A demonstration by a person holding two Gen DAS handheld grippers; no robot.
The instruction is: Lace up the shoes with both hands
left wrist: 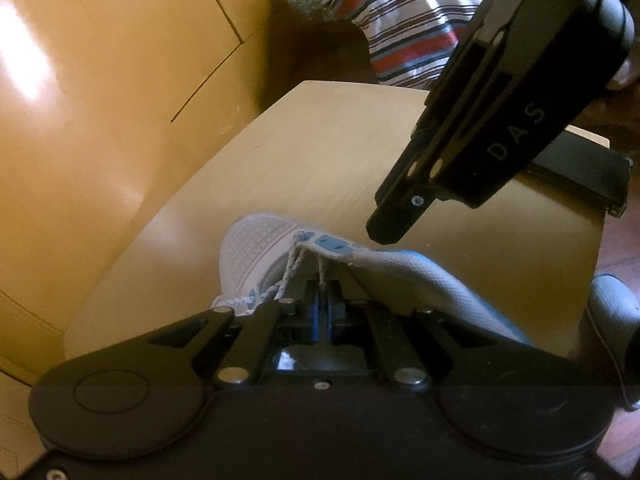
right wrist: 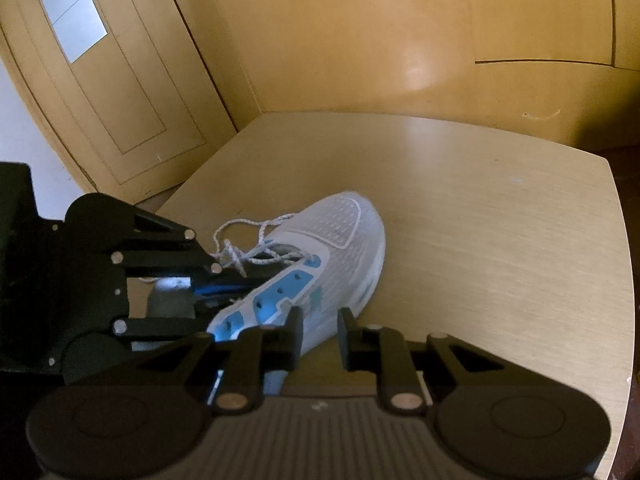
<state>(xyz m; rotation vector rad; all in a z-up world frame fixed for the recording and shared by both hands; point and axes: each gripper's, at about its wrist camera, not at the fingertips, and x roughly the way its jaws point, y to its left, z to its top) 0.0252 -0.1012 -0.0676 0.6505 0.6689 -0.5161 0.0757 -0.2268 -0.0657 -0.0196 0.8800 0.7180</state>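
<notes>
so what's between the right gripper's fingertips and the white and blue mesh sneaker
Nothing: the right gripper hangs open just beside the white and blue mesh sneaker, with only bare wooden tabletop between, in the right wrist view.

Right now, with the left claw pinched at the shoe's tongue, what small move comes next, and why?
Probably draw the left claw gently back to tension the thin lace strand its shut pads seem to pinch. The rest of the lace lies loose over the sneaker, and the right claw stands open, holding nothing.

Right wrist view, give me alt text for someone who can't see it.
A white and blue sneaker lies on a light wooden table, its white lace loose over the tongue. The left hand-held gripper reaches in from the left, shut at the lace area, while the right hand-held gripper sits in the foreground, jaws apart and empty.
</notes>
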